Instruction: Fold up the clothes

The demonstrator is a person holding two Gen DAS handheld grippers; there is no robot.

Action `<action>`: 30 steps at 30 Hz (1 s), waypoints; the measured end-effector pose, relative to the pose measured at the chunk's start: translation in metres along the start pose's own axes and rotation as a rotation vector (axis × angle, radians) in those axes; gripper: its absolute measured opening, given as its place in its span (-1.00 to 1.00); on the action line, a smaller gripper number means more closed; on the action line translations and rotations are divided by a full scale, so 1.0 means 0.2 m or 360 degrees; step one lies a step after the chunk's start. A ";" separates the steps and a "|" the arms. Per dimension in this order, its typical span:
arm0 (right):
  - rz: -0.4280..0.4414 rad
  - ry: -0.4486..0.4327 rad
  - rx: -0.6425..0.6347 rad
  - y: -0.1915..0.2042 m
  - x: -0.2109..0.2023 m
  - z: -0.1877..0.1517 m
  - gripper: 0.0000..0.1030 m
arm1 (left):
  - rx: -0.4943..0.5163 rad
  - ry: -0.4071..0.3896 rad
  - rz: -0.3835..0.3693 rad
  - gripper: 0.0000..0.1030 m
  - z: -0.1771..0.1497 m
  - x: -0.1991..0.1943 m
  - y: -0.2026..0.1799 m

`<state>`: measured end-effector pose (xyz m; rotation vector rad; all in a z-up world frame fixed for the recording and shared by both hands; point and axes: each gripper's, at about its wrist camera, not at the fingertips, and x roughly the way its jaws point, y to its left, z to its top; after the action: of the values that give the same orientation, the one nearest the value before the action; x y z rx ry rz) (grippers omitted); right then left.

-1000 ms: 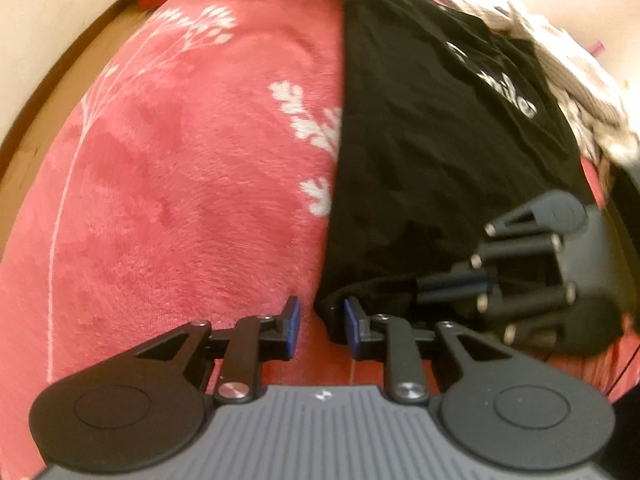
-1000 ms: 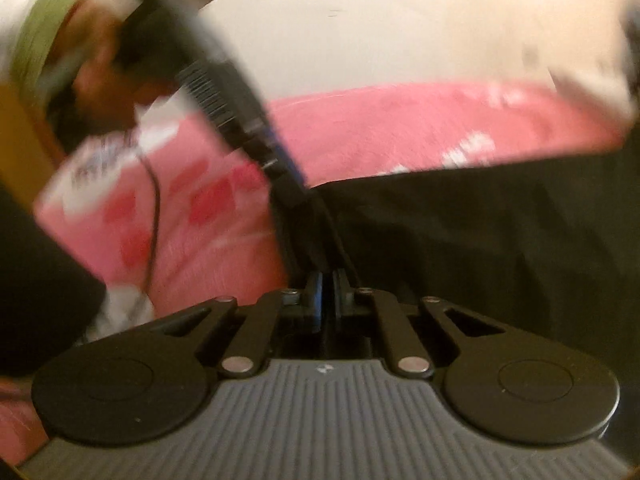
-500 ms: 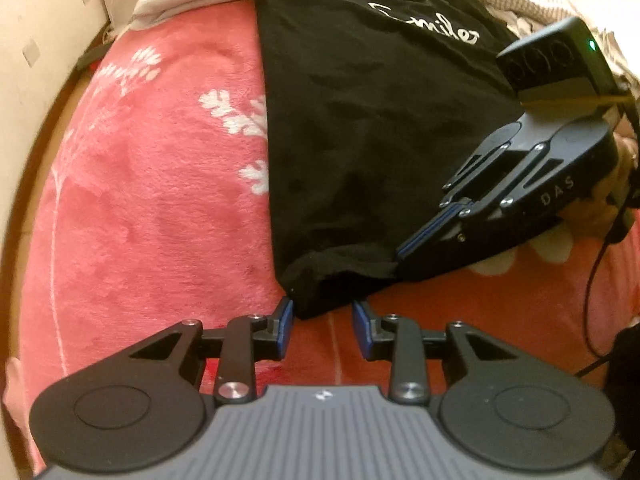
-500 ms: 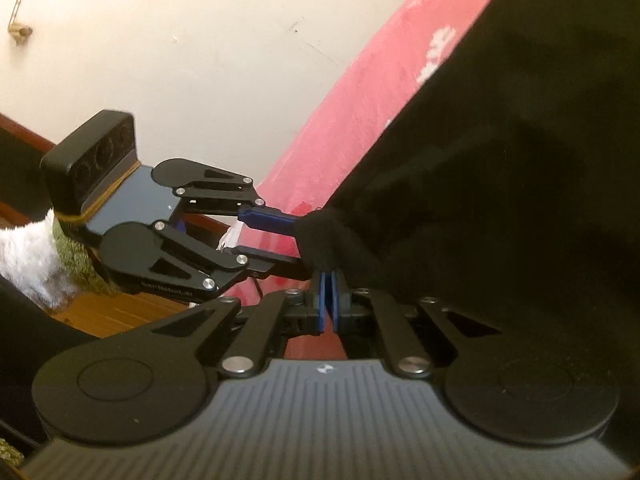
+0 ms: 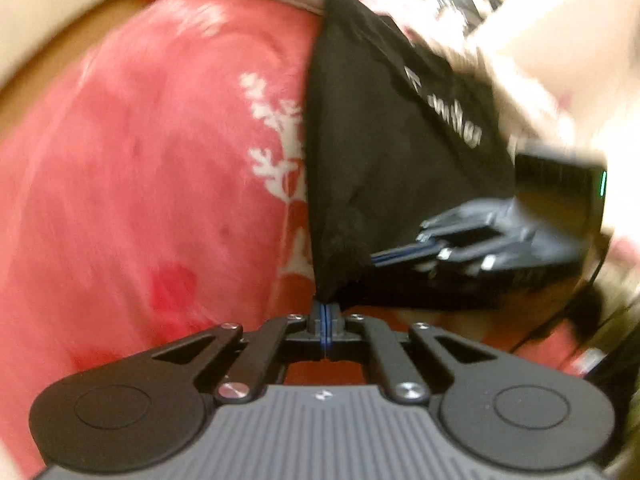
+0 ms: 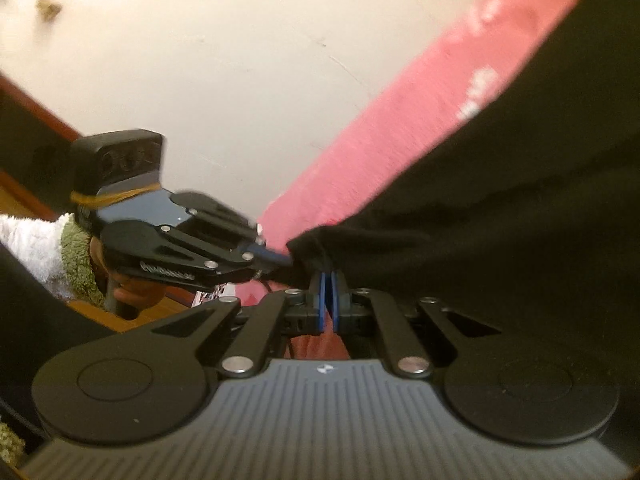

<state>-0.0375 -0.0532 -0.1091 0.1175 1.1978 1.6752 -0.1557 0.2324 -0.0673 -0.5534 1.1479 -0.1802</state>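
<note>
A black T-shirt (image 5: pixel 380 152) with white lettering lies on a pink floral blanket (image 5: pixel 160 180). My left gripper (image 5: pixel 326 312) is shut on the shirt's lower corner, and the cloth rises taut from its blue pads. In the left wrist view the right gripper (image 5: pixel 384 258) meets the same hem just to the right. In the right wrist view my right gripper (image 6: pixel 329 280) is shut on the black T-shirt (image 6: pixel 500 208), with the left gripper (image 6: pixel 280 258) clamped on the cloth beside it.
A cream wall (image 6: pixel 220 60) stands behind the blanket (image 6: pixel 400 128). A hand in a green and white fuzzy sleeve (image 6: pixel 52 256) holds the left gripper. Pale clothes (image 5: pixel 520 92) are heaped beyond the shirt. A wooden floor (image 6: pixel 144 312) shows beside the bed.
My left gripper went from open to shut on the shirt's corner. Both grippers have lifted the hem, and the cloth now hangs taut.
</note>
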 end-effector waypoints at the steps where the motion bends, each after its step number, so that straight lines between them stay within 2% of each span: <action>1: -0.0005 -0.0001 -0.0032 0.02 0.00 0.00 -0.96 | -0.0060 -0.0002 -0.0010 -0.99 -0.01 0.01 0.04; 4: -0.0038 0.0056 -0.0050 0.01 0.06 -0.01 -0.96 | -0.0116 0.0003 0.0037 -1.00 -0.01 0.04 0.13; 7: -0.0068 0.0103 -0.0054 0.00 0.12 -0.02 -0.96 | -0.0147 0.0014 0.0021 -1.00 0.00 0.06 0.18; 12: -0.0137 0.0119 -0.0066 -0.01 0.19 -0.04 -0.96 | -0.0145 0.0113 0.0004 -0.99 0.01 0.10 0.22; 15: -0.0150 0.0117 -0.0060 -0.01 0.20 -0.06 -0.94 | -0.0113 0.0194 0.0028 -0.88 0.02 0.07 0.23; 18: -0.0176 0.0114 -0.0124 0.02 0.19 -0.07 -0.89 | -0.0072 0.0162 0.0085 -0.55 0.04 -0.03 0.21; 20: -0.0211 0.0117 -0.0205 0.06 0.19 -0.08 -0.88 | -0.0035 0.0085 0.0134 -0.50 0.08 -0.09 0.19; 22: -0.0230 0.0111 -0.0260 0.10 0.20 -0.09 -0.74 | -0.0008 -0.0006 0.0151 -0.49 0.15 -0.13 0.16; 25: -0.0232 0.0074 -0.0332 0.15 0.14 -0.11 -0.62 | 0.0105 -0.0071 0.0120 -0.45 0.24 -0.09 0.06; 28: -0.0241 0.0020 -0.0349 0.21 0.02 -0.16 -0.61 | 0.0301 -0.0017 0.0110 -0.37 0.29 0.05 -0.08; 30: -0.0298 -0.0017 -0.0288 0.23 -0.10 -0.25 -0.61 | 0.0416 0.0052 0.0148 -0.42 0.31 0.12 -0.15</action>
<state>-0.0867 -0.0999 -0.0910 -0.0950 1.0110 1.6065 -0.0866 0.2173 -0.0542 -0.2663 1.1578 -0.2558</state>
